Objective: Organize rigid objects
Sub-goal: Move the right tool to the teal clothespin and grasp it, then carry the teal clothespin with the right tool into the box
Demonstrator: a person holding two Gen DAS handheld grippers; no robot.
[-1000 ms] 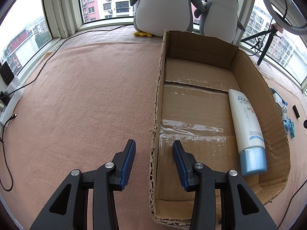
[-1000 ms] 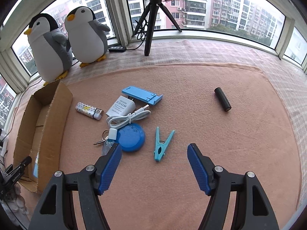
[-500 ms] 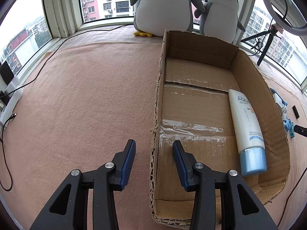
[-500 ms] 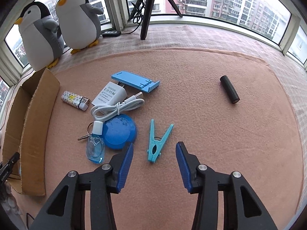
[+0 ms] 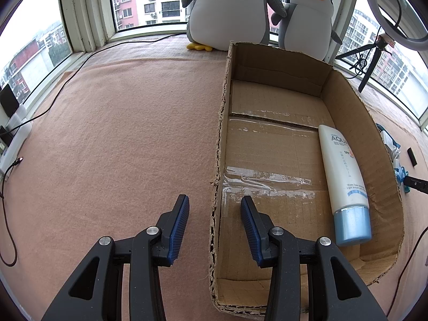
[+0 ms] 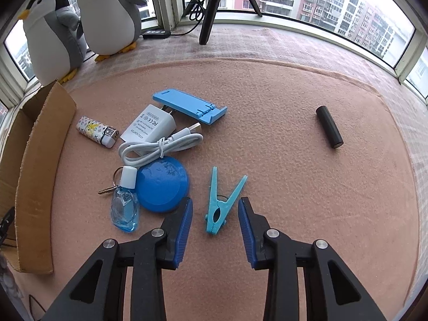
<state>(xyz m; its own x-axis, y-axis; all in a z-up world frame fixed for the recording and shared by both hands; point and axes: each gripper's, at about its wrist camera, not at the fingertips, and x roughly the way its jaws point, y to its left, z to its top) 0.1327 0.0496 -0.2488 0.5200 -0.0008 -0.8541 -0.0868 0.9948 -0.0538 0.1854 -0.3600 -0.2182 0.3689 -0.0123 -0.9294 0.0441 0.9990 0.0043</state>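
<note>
A: What is the left hand-held gripper (image 5: 214, 209) made of?

B: Matte black, speckled arms with triangular cut-outs. Each finger carries two round silver screws and ends in a blue ribbed pad (image 5: 178, 230).

A: And the right hand-held gripper (image 6: 215, 211)?

B: Same build: black angular links, silver screw heads, and a blue ribbed pad (image 6: 184, 232) lining the inner face of each finger.

A: Any cables, markings or sleeves?

B: None can be made out on either unit.

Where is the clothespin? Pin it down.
In the right wrist view, the teal clothespin lies on the pink mat between the right gripper's open jaws, just right of the blue round lid.
</note>
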